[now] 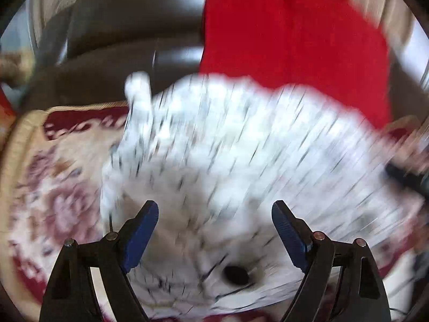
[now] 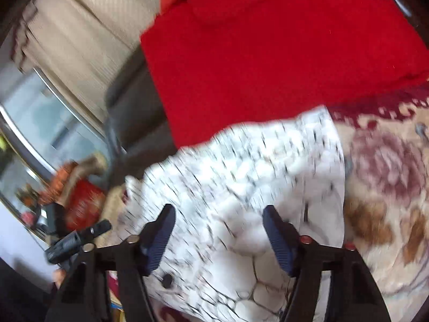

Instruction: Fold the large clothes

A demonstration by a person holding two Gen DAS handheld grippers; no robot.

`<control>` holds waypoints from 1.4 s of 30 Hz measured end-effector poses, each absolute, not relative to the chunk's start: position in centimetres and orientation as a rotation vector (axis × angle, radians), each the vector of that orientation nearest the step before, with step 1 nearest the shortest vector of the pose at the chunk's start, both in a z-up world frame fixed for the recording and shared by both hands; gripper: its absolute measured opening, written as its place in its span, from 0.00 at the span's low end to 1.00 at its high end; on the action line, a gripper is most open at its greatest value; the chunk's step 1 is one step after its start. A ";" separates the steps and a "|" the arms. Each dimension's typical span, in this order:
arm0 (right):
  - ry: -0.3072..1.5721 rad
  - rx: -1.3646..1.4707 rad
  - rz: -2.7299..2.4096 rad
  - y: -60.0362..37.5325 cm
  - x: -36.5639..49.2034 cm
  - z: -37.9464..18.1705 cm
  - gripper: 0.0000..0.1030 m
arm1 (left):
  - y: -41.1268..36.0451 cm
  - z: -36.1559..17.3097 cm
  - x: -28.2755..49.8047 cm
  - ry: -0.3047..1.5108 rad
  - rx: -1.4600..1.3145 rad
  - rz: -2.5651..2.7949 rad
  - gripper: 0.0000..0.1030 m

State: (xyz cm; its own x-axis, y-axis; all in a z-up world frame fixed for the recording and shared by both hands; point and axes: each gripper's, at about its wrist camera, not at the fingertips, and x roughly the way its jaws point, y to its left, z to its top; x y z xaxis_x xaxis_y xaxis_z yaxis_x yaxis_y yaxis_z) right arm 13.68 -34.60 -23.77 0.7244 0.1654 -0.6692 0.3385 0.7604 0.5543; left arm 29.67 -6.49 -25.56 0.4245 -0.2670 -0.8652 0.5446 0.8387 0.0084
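A white garment with a fine black crackle print, soft and crumpled, lies in a heap on a floral blanket of cream, maroon and tan with a dark red scalloped border. Motion blur smears its outline, so its long axis and facing cannot be told. A dark round button shows near its near edge in the left wrist view. Behind it, touching its far edge, lies a plain red cloth draped over a dark glossy sofa.

The left claw hovers over the garment, released, its blue ribbed pads spread wide with nothing pinched between them. The right claw is likewise released above the white fabric, its pads apart and clear of the cloth. Beige ribbed curtains hang at the far left.
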 end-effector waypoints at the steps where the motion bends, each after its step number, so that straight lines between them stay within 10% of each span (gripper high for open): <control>1: 0.833 0.691 -0.150 -34.5 13.7 -25.2 0.53 | -6.5 -26.8 29.4 1.027 0.344 -0.494 0.85; 3: 0.913 0.639 -0.193 -34.4 13.8 -26.8 0.35 | -6.3 -27.8 29.0 1.042 0.342 -0.480 0.85; 9: 0.877 0.569 -0.185 -34.1 15.1 -23.2 0.35 | -8.9 -23.0 31.6 0.947 0.393 -0.476 0.85; 15: 0.893 0.595 -0.152 -34.0 22.7 -23.5 0.38 | -12.9 -24.9 38.8 1.009 0.437 -0.318 0.85; 18: 1.015 0.675 -0.189 -34.7 26.6 -27.1 0.62 | -13.2 -29.4 41.6 1.157 0.451 -0.248 0.88; 42: 0.976 0.494 -0.372 -32.1 12.1 -23.0 0.64 | -4.0 -19.9 23.4 0.870 0.392 -0.249 0.89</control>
State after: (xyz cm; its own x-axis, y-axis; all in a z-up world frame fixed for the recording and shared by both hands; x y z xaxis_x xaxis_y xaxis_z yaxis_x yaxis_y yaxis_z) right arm 12.06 -32.06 -23.04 0.5129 -0.0794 -0.8547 0.5098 0.8293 0.2289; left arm 23.38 -4.00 -19.88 0.6227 -0.0529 -0.7806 0.3674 0.9007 0.2320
